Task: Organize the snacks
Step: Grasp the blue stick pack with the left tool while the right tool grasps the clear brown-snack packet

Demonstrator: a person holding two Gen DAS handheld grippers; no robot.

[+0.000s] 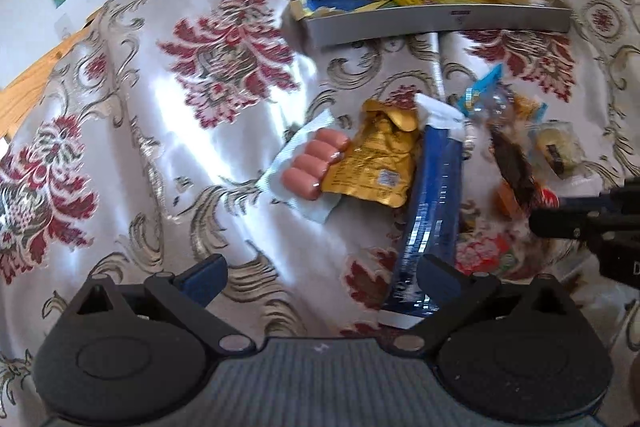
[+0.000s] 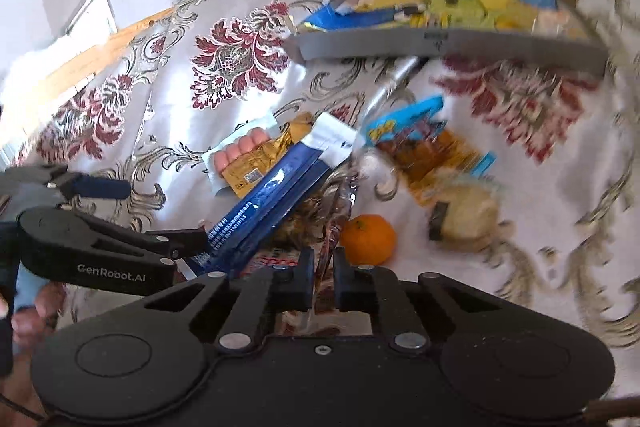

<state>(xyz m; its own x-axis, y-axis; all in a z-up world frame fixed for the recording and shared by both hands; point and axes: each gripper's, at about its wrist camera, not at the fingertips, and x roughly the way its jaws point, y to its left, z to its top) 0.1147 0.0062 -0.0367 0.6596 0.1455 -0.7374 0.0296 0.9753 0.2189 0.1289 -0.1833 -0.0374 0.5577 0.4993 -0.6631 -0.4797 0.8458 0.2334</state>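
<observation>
In the right wrist view the right gripper [image 2: 322, 283] sits at bottom centre with its fingers nearly together, pinching the edge of a clear crinkly plastic wrapper [image 2: 338, 199] that rises between the pads. What that wrapper holds is hard to make out: something brownish shows through it in the left wrist view at right of centre, but blur hides the rest.

The left gripper [image 1: 320, 279], at the bottom of its own view, has its fingers spread wide, with the right-hand finger over the near end of a long dark blue foil packet with white ends [image 1: 434, 203]; nothing lies between them.

To do this step well, I judge the right grasp should be kept firm and lifted straight, since the thin film could slip or drag neighbours; a round orange tangerine [image 2: 368, 239] lies just beside it. The left fingers should straddle the blue packet squarely before closing.

Further up lie a gold foil pouch [image 1: 376, 163], overlapping a clear pack of pink sausages [image 1: 316, 163], then a light blue and orange wrapped snack [image 2: 428, 143] and a pale round wrapped cake [image 2: 468, 215], both smeared.

Farthest, at the upper right, a shallow grey tray [image 1: 440, 23] on the floral white cloth [image 1: 160, 131] already holds yellow and blue packets; its far rim is cut off.
</observation>
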